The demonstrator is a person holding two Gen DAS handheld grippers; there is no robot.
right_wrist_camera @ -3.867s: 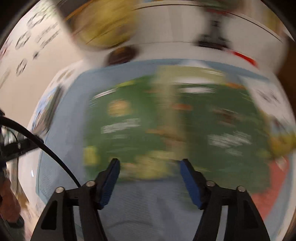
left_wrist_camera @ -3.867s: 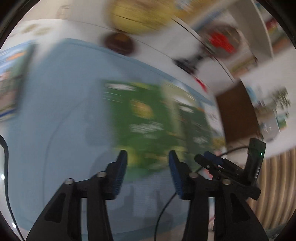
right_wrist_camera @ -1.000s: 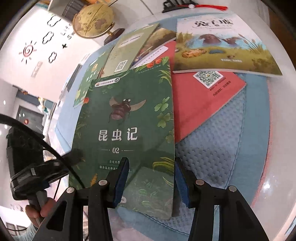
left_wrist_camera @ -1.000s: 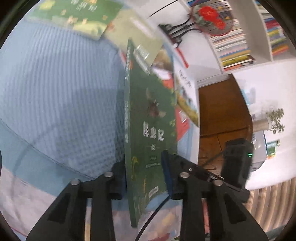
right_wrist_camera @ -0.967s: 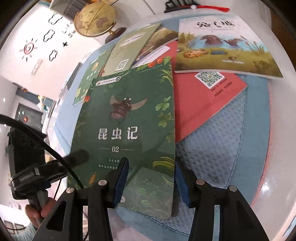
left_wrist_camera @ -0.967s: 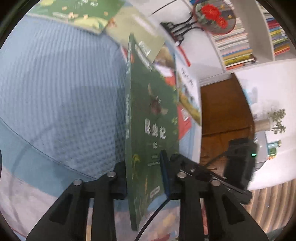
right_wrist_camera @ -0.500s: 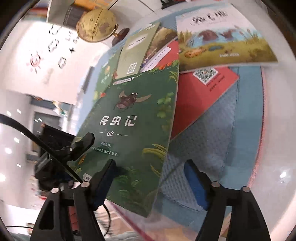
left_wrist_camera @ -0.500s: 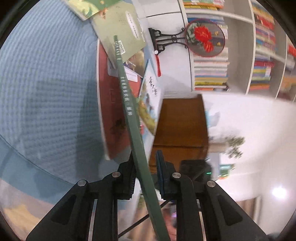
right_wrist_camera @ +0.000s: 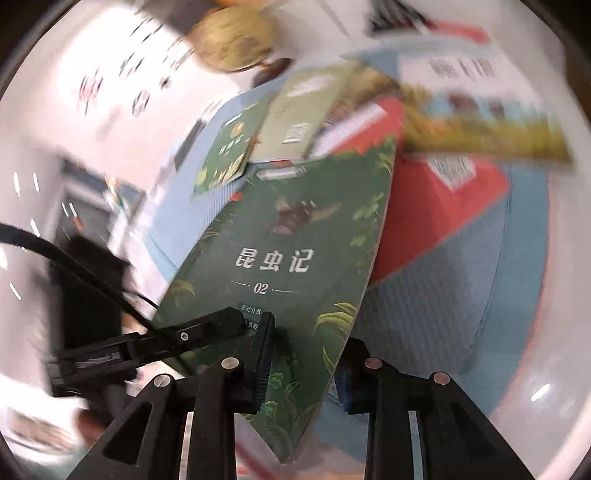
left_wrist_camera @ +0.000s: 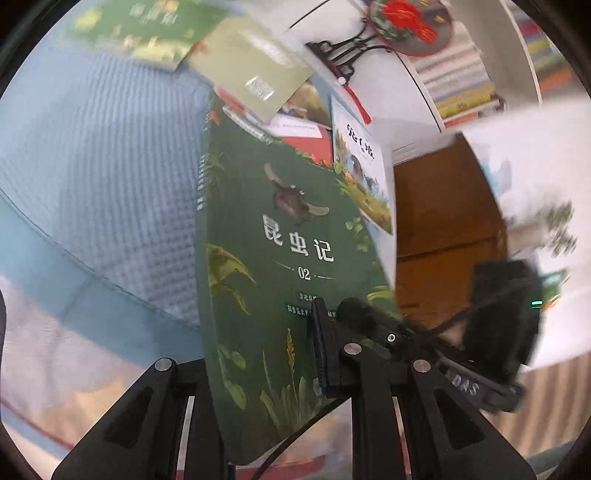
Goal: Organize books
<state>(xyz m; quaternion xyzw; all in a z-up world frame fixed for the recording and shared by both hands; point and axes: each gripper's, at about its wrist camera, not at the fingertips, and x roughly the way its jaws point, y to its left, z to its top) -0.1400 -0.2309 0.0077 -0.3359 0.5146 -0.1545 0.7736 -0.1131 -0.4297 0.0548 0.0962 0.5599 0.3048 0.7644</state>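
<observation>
A dark green book with a beetle and "02" on its cover is lifted at a tilt over the blue mat. My left gripper is shut on its lower edge near the spine; one pad lies on the cover and the other is hidden behind the book. In the right wrist view the same green book sits between the closing jaws of my right gripper, with one pad pressed on the cover. The left gripper's finger clamps beside it.
A red book, a yellow-green picture book, an olive book and a small green book lie overlapping on the mat. A globe and a red fan ornament stand behind; a brown cabinet is at the right.
The right gripper's jaws spread wide, then closed onto the green book's lower edge. The book, edge-on in the left wrist view half a second ago, now shows its cover. Both grippers rose slightly.
</observation>
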